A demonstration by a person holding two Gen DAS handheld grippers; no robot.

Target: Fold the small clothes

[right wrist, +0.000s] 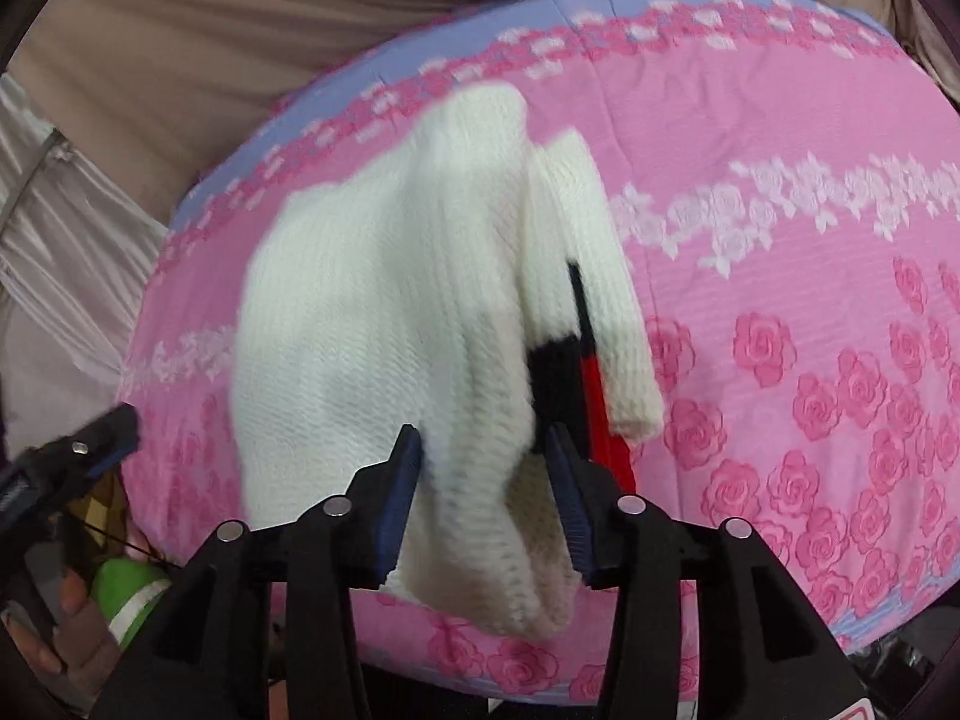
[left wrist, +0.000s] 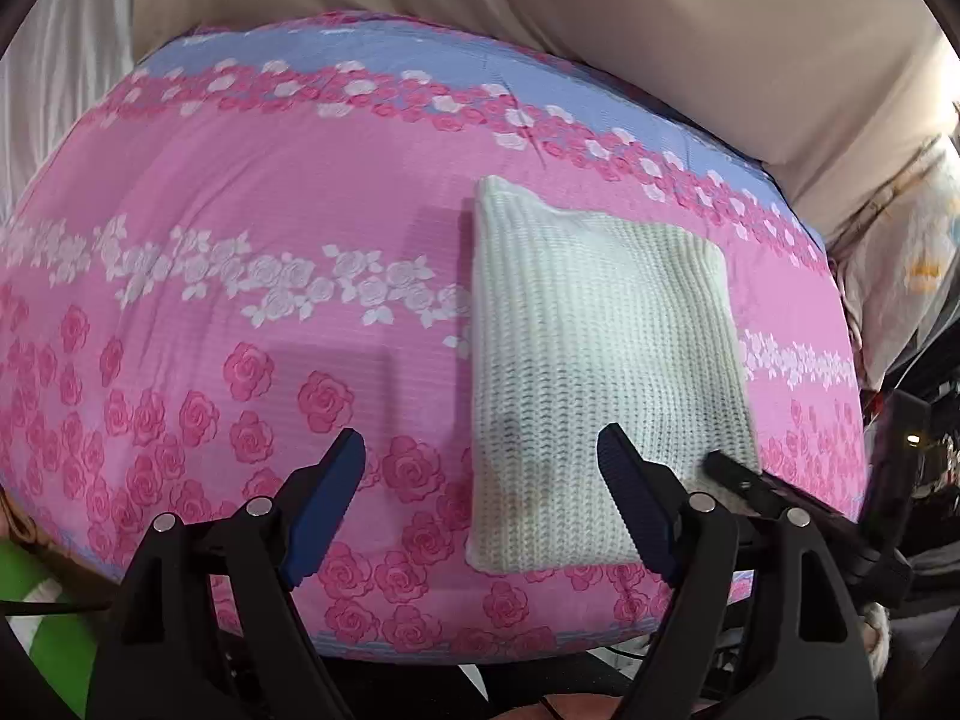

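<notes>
A white knit garment [left wrist: 600, 372] lies folded into a rectangle on the pink rose-print cover [left wrist: 252, 192]. My left gripper [left wrist: 480, 462] is open and empty, just in front of the garment's near edge. In the right wrist view the same white knit garment [right wrist: 384, 312] shows black and red stripes [right wrist: 591, 384] at a fold. My right gripper [right wrist: 485, 456] has its jaws around a bunched edge of it, with the knit filling the gap between the pads. The right gripper's finger [left wrist: 744, 474] shows at the garment's right near corner.
The cover lies on a rounded surface with a blue band [left wrist: 420, 54] along the far edge. Beige fabric [left wrist: 660, 12] hangs behind it. A green object [right wrist: 135, 594] sits low at the left. The left gripper [right wrist: 90, 444] shows at the left edge of the right wrist view.
</notes>
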